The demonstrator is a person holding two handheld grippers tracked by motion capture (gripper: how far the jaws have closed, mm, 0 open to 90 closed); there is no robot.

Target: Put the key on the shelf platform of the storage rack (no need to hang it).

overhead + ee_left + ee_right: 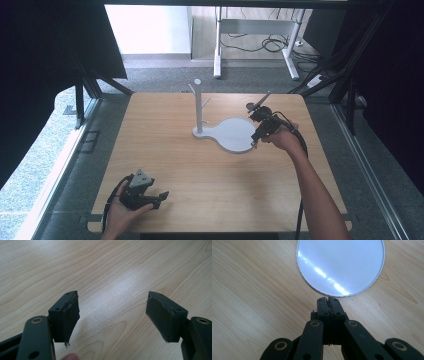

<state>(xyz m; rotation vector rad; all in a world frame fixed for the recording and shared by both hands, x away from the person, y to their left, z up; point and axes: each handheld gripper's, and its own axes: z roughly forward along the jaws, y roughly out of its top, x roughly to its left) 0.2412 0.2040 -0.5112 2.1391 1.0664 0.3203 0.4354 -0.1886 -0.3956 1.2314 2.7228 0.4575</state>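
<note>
On the light wooden worktop, seen from the high view, a white stand made of a flat round base plate and a thin upright post with short pegs sits a little beyond the middle, the post rising at the plate's left end. The right gripper, black and held in the person's right hand, hangs just at the right rim of the round plate, tips pointing down toward the wood. The left gripper, carrying its grey 3-cornered plate, lies low near the front left corner in the left hand, well apart from the stand.

In the left gripper view, the 2 black jaws stand spread wide over bare wood grain, nothing between them; the left gripper points across an open patch of worktop, and a fingertip peeks in at the bottom edge.

In the right gripper view, the 2 jaws are pressed flat together with nothing pinched. The right gripper hovers just short of the white round plate, whose near rim curves right in front of the tips; whether the tips touch the rim I cannot tell. Streaks of light glare cross the plate's glossy surface, and wood shows on both sides.
</note>
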